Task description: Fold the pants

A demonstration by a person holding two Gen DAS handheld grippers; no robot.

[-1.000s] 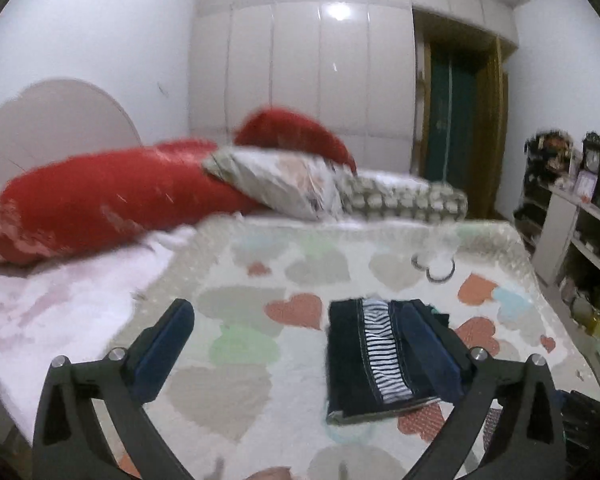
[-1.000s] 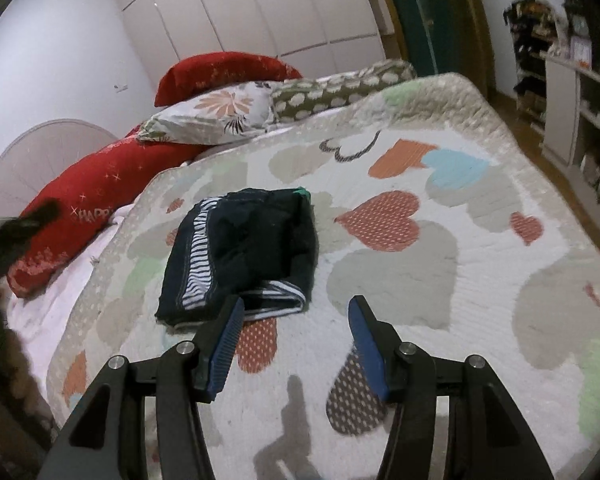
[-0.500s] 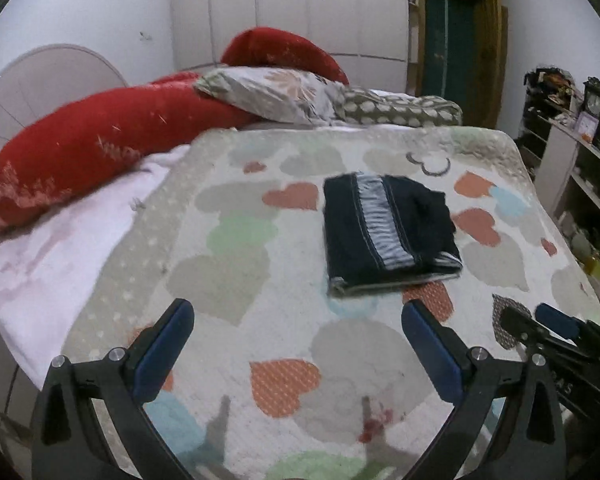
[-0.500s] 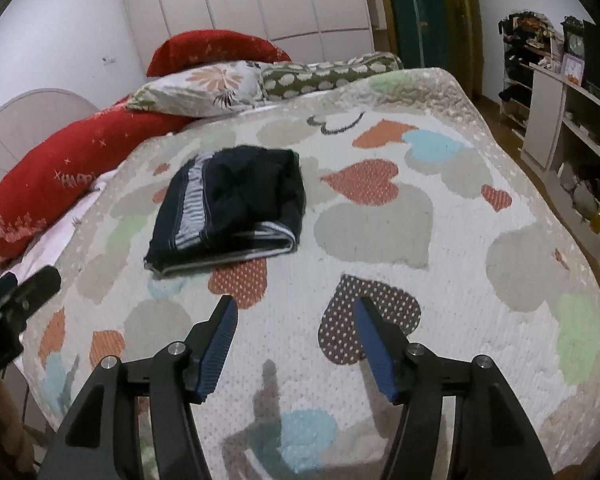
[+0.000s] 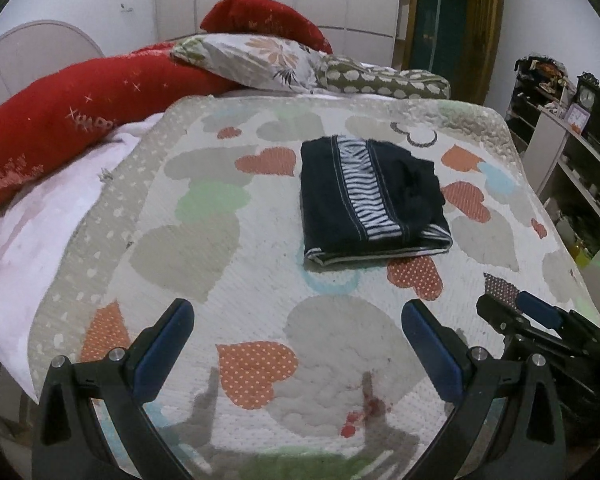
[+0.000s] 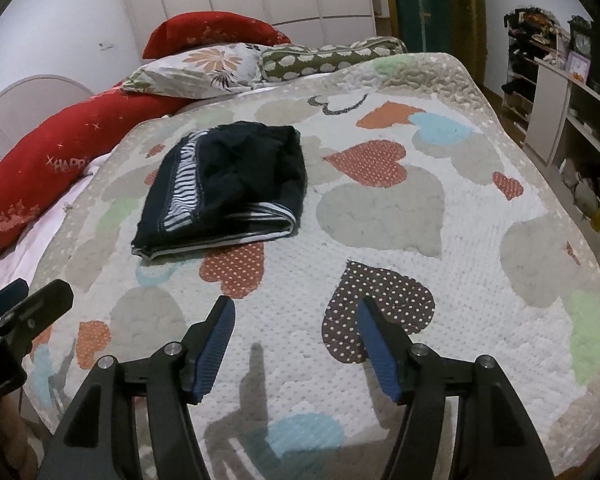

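Dark navy pants point(image 5: 370, 200) with a black-and-white striped band lie folded into a compact rectangle on the heart-patterned quilt point(image 5: 228, 240). They also show in the right wrist view point(image 6: 224, 192). My left gripper point(image 5: 296, 320) is open and empty, held above the quilt well short of the pants. My right gripper point(image 6: 294, 320) is open and empty, also back from the pants, to their right. The right gripper shows at the lower right of the left wrist view point(image 5: 536, 320).
Red bolster pillows point(image 5: 80, 108), a floral pillow point(image 5: 260, 60) and a patterned pillow point(image 5: 380, 78) lie at the head of the bed. A white wardrobe point(image 5: 280, 0) and a dark green door point(image 5: 440, 20) stand behind. Shelves point(image 5: 572, 160) line the right wall.
Both grippers have drawn back from the folded pants toward the near edge of the bed, so the pants look farther away. The pants have not moved.
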